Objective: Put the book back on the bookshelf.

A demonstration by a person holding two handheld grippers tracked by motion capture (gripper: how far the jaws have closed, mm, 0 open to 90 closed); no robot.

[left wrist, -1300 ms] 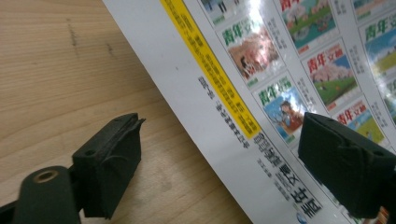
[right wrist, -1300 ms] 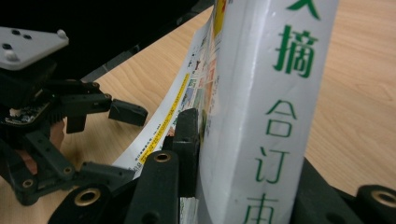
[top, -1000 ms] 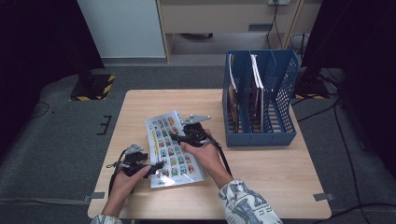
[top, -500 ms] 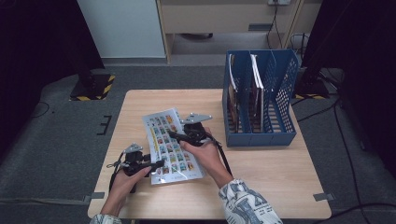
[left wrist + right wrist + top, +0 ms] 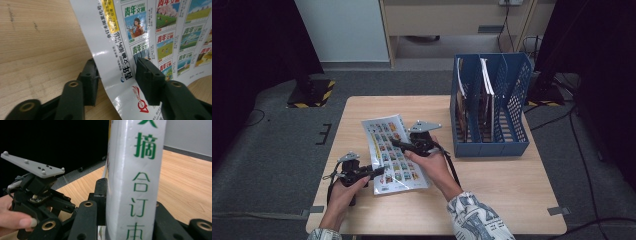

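A thin magazine point(image 5: 394, 155) with rows of small colourful cover pictures lies slantwise on the wooden table point(image 5: 492, 185). My right gripper point(image 5: 398, 144) is shut on its white spine point(image 5: 135, 170), which stands upright between the jaws point(image 5: 130, 197). My left gripper point(image 5: 379, 171) is at the magazine's near left corner. In the left gripper view the glossy cover point(image 5: 150, 30) curls up between the jaws point(image 5: 117, 80), one jaw under it and one over it. Those jaws have just been closing, and a gap still shows beside the sheet.
A blue file rack point(image 5: 492, 107) with upright compartments stands at the table's right rear and holds a few thin books. The left gripper point(image 5: 37, 192) and a hand appear at the left of the right gripper view. Dark floor surrounds the table.
The left gripper's jaws have narrowed around the magazine's near left corner. The magazine has shifted slightly on the table. The right gripper keeps its hold.
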